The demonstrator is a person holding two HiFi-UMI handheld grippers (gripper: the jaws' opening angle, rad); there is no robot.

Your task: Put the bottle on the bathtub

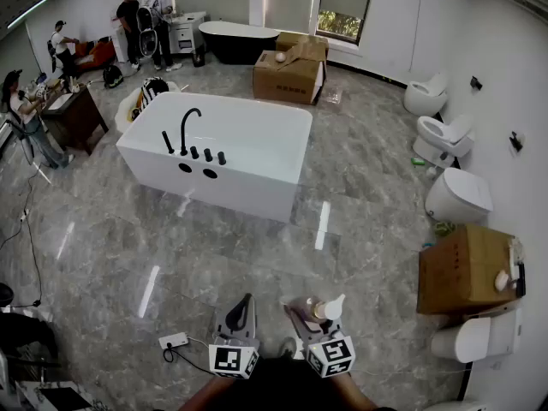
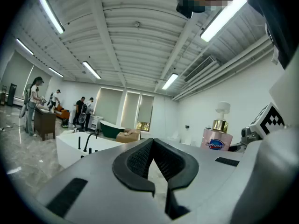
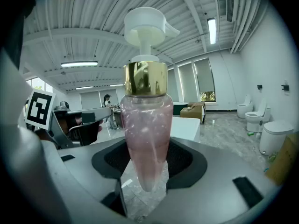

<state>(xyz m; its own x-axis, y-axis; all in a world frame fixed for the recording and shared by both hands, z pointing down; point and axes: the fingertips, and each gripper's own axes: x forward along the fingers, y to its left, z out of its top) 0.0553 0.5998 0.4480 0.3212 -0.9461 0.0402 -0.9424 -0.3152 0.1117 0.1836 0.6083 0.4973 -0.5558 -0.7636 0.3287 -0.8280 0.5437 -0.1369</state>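
Observation:
The pink pump bottle, with a gold collar and a white pump head, stands upright between the jaws of my right gripper, which is shut on its lower body. From the head camera, this bottle and right gripper sit low in the frame, close to my body. My left gripper is beside it, shut and empty, its pads meeting at the tips. The white bathtub with a black faucet stands on the floor well ahead of both grippers. In the left gripper view the bottle appears to the right and the bathtub to the left.
A black bathtub and cardboard boxes stand at the back. Toilets line the right wall, with another box near me. Several people and a wooden desk are back left. A power strip lies on the floor.

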